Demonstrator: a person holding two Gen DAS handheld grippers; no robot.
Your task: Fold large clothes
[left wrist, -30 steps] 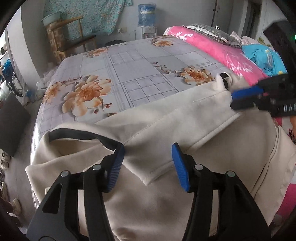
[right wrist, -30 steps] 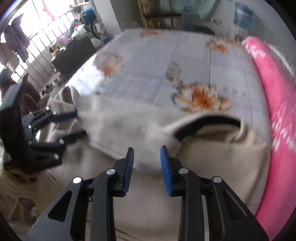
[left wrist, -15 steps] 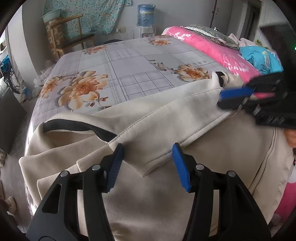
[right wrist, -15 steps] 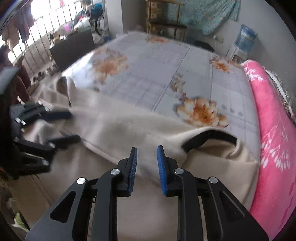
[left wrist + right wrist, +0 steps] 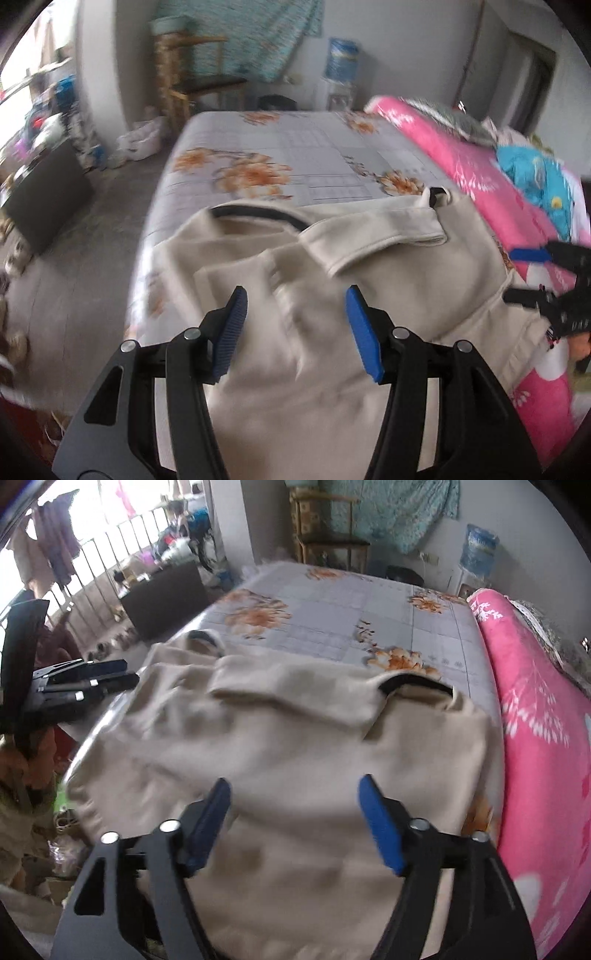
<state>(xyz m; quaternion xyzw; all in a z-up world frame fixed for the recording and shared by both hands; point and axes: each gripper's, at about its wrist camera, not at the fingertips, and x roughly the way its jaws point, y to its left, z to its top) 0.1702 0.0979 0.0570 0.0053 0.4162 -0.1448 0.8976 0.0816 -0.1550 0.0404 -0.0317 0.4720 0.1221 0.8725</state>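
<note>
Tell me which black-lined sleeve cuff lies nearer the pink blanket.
The cuff at the garment's right corner, beside the pink blanket; the other cuff lies toward the window.

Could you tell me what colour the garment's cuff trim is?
Black cuff trim on the beige garment, clearest in the right wrist view.

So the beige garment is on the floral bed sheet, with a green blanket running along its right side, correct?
Not quite: the blanket along the right side is pink, not green, as the right wrist view shows. The rest holds: the beige garment lies on the floral bed sheet.
</note>
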